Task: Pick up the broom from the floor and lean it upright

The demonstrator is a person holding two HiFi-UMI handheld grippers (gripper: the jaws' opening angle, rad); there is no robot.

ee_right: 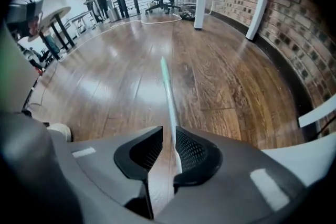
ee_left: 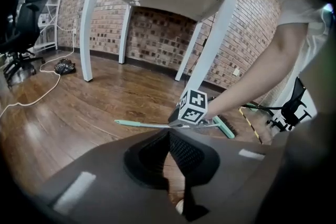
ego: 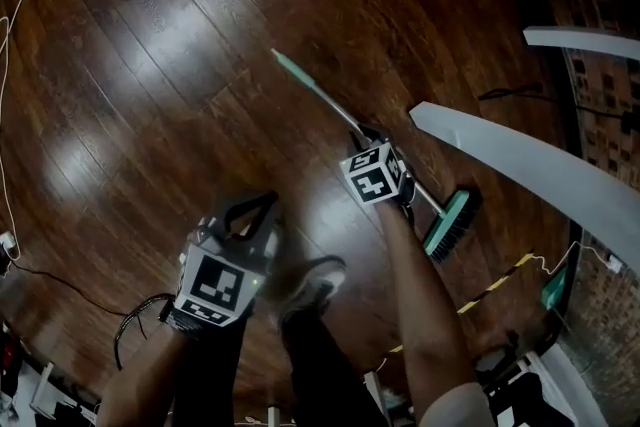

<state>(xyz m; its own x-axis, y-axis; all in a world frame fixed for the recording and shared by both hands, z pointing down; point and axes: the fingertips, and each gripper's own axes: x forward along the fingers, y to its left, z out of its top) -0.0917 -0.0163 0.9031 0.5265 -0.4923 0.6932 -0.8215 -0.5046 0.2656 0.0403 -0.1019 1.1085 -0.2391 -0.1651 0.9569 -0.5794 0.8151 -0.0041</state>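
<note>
**A:** Logging the broom (ego: 340, 110) first. Where does it lie?

**B:** Flat on the wooden floor (ego: 150, 65). Its pale green handle tip points away from the person. The green brush head (ego: 452, 223) lies close to the edge of the white table (ego: 520, 165).

**A:** And the right gripper (ego: 368, 135)?

**B:** Pointing steeply down at the middle of the handle. In its own view the jaws stand apart and the handle (ee_right: 169, 107) runs between them, lying close along the right-hand pad. Floor shows in the gap beside the handle, so the jaws are not clamped on it.

**A:** Left gripper (ego: 250, 207)?

**B:** Nearer the person and off to the left, well clear of the broom. Its jaws are parted and only floor shows between them, so it holds nothing. Its view looks across at the handle and at the right gripper's marker cube (ee_left: 192, 107).

**A:** Anything else close by?

**B:** A shoe (ego: 312, 287) on the floor between the two arms.
</note>
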